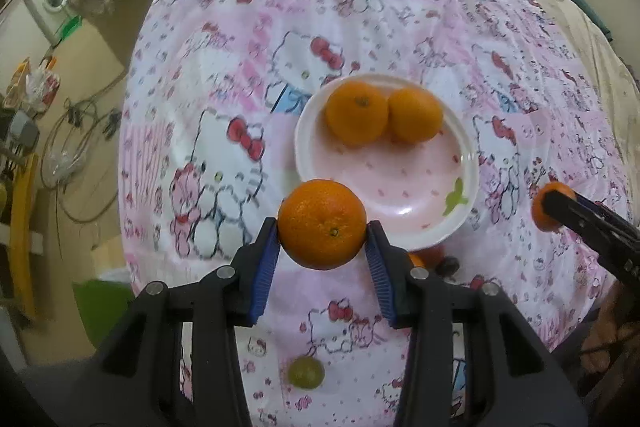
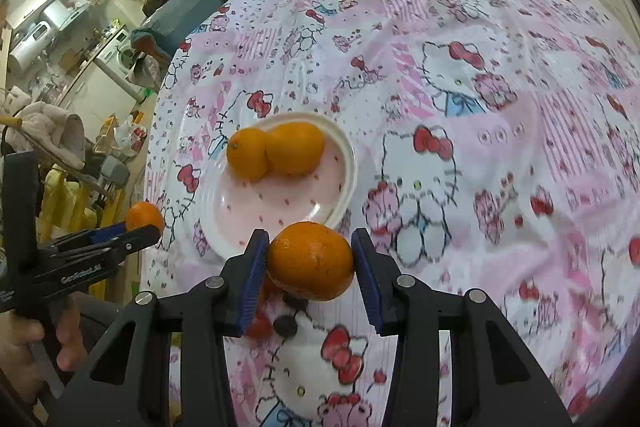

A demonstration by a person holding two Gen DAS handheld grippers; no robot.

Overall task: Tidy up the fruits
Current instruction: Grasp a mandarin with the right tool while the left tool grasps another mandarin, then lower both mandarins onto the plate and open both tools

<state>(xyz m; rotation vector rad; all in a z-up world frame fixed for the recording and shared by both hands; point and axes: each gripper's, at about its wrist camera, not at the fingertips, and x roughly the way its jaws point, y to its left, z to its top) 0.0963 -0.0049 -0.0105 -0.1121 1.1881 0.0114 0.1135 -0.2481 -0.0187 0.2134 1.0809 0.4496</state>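
A white and pink plate (image 1: 420, 187) sits on the Hello Kitty cloth and holds two oranges (image 1: 356, 113), side by side at its far side; the plate also shows in the right wrist view (image 2: 280, 211). My left gripper (image 1: 322, 227) is shut on an orange (image 1: 322, 223), held above the cloth just left of the plate's near rim. My right gripper (image 2: 310, 261) is shut on another orange (image 2: 310, 261), held just before the plate's near rim. The right gripper and its orange (image 1: 550, 205) show at the right of the left wrist view.
A green grape (image 1: 306, 373) lies on the cloth below my left gripper. A small red fruit (image 2: 260, 325) and a dark one (image 2: 286, 325) lie under my right gripper. The cloth-covered table (image 2: 480, 87) drops off at the left, where room clutter stands.
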